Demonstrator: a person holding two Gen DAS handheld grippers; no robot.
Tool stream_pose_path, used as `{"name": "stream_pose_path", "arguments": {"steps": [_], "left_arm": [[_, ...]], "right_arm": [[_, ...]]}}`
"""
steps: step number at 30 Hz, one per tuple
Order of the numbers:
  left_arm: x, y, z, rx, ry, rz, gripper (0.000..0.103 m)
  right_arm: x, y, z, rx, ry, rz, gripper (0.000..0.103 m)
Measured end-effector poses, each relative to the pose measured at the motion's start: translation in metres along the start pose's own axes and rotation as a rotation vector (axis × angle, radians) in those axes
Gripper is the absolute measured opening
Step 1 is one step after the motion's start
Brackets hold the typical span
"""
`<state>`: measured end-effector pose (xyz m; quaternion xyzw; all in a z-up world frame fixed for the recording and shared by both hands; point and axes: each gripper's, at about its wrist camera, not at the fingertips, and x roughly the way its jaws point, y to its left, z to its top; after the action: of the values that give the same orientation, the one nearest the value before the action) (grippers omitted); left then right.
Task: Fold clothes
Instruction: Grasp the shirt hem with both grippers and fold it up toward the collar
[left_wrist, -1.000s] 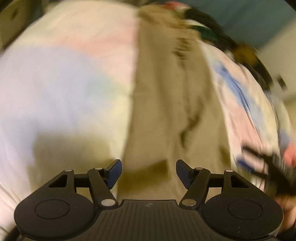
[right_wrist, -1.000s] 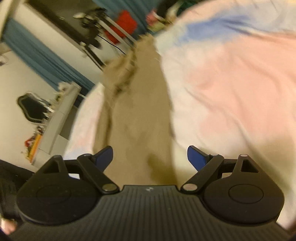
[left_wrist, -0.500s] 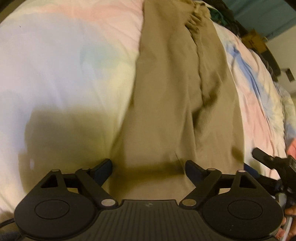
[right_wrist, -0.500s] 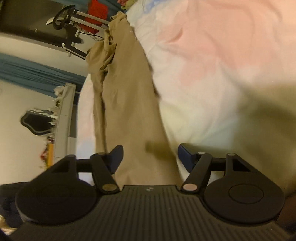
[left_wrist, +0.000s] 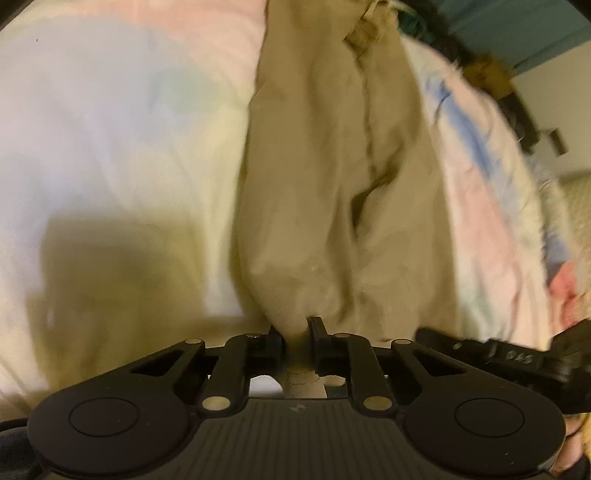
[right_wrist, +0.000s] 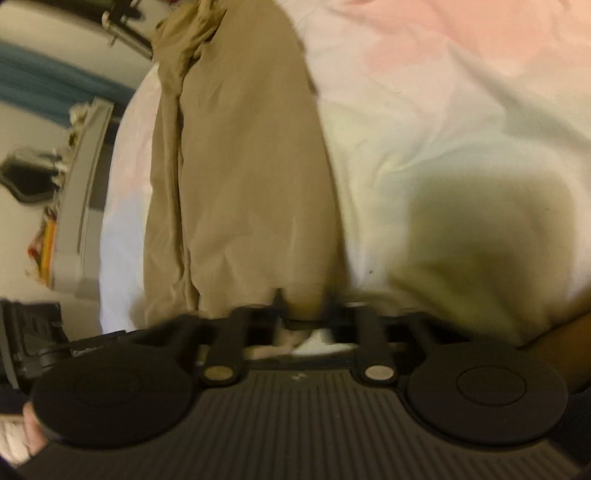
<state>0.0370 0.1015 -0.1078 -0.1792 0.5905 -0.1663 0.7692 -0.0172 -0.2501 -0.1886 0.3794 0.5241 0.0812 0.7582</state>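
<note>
A pair of tan trousers (left_wrist: 325, 177) lies lengthwise on a pastel bedspread (left_wrist: 110, 122), running away from both cameras. My left gripper (left_wrist: 295, 338) is shut on the near end of the trousers, with cloth bunched between its fingers. My right gripper (right_wrist: 303, 310) is shut on the near end of the same trousers (right_wrist: 240, 166), at the other corner. The far end of the trousers is crumpled at the top of both views. The right gripper's body (left_wrist: 517, 362) shows at the lower right of the left wrist view.
The bedspread (right_wrist: 461, 110) is white with pink, blue and yellow patches. A pile of dark clothes (left_wrist: 480, 66) lies at the far end of the bed. A grey shelf unit (right_wrist: 77, 206) and blue curtain (right_wrist: 44, 85) stand beside the bed.
Both grippers were open just above the near end of the trousers. Both have now shut on the cloth and the fabric is bunched and slightly lifted at the near end.
</note>
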Motion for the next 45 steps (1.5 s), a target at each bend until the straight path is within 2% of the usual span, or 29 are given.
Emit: {"name": "stream_pose_path", "arguments": {"steps": [5, 9, 12, 15, 19, 23, 25, 29, 32, 35, 40, 45], "left_arm": [[-0.036, 0.006, -0.007, -0.052, -0.087, -0.094, 0.008], [-0.083, 0.011, 0.013, -0.130, -0.186, -0.244, 0.008], [-0.130, -0.002, 0.002, -0.119, -0.278, -0.342, 0.007], [-0.168, -0.025, -0.006, -0.086, -0.360, -0.385, 0.006], [-0.199, -0.042, -0.038, -0.038, -0.400, -0.408, 0.006], [-0.195, -0.042, -0.097, -0.051, -0.370, -0.408, 0.006], [-0.191, -0.033, -0.130, -0.054, -0.354, -0.384, 0.006], [-0.171, -0.024, -0.154, -0.089, -0.335, -0.371, 0.006], [-0.156, -0.034, -0.114, -0.070, -0.361, -0.350, 0.006], [-0.130, -0.069, -0.047, -0.063, -0.404, -0.298, 0.006], [-0.116, -0.097, 0.045, -0.016, -0.511, -0.169, 0.006], [-0.075, -0.104, 0.116, 0.006, -0.571, -0.069, 0.006]], "right_arm": [[-0.027, 0.016, 0.007, -0.058, -0.058, 0.072, 0.014], [-0.072, 0.036, 0.024, -0.117, -0.139, 0.150, 0.013], [-0.110, 0.058, 0.036, -0.176, -0.209, 0.207, 0.012], [-0.143, 0.076, 0.042, -0.225, -0.279, 0.263, 0.012], [-0.175, 0.084, 0.032, -0.291, -0.345, 0.300, 0.012], [-0.187, 0.060, 0.006, -0.307, -0.348, 0.300, 0.012], [-0.186, 0.043, -0.012, -0.296, -0.336, 0.290, 0.012], [-0.178, 0.024, -0.029, -0.256, -0.320, 0.290, 0.012], [-0.171, 0.027, -0.018, -0.250, -0.336, 0.286, 0.012], [-0.159, 0.044, 0.013, -0.234, -0.360, 0.304, 0.012], [-0.126, 0.079, 0.087, -0.238, -0.435, 0.282, 0.012], [-0.071, 0.099, 0.156, -0.207, -0.467, 0.225, 0.012]]}}
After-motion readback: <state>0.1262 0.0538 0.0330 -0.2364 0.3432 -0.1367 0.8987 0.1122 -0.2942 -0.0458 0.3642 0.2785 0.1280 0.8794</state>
